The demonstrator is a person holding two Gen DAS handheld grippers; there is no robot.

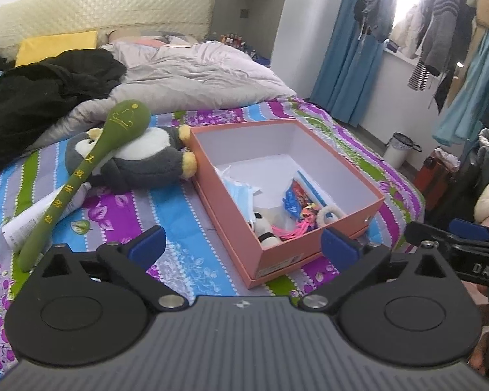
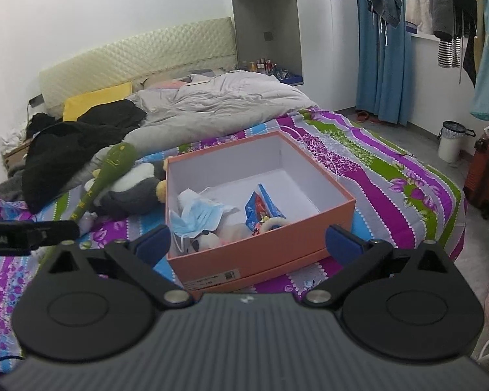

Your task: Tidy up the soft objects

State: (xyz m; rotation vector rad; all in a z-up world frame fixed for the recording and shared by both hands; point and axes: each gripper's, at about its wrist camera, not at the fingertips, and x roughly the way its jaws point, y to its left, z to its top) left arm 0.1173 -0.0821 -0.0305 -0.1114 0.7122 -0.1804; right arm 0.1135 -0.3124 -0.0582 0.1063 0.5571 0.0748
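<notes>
Both grippers hang low over the striped bedsheet (image 1: 185,215), close to the near side of the orange box (image 1: 231,221). On the left gripper (image 1: 243,244) the blue fingers stand wide apart with nothing between them, and on the right gripper (image 2: 247,242) they are also spread and empty. Two soft things wait outside the box, on its left side: the grey penguin plush (image 1: 143,163), with its yellow foot touching the box wall, and the long green plush spoon (image 1: 91,163), which lies across the penguin. I judge that the next step is to take one of these. It seems better to lift the spoon first, at the middle of its handle, because it rests on top; the left gripper is nearer to it. A white tube (image 1: 39,218) lies under the handle and should not be caught together with it. The box is open, without lid, and in its near part lie blue face masks (image 2: 195,216), a small panda toy (image 2: 205,239), a blue packet (image 2: 260,207) and a white ring (image 1: 331,213). Its far part shows only the white floor, so there is place for the penguin.
</notes>
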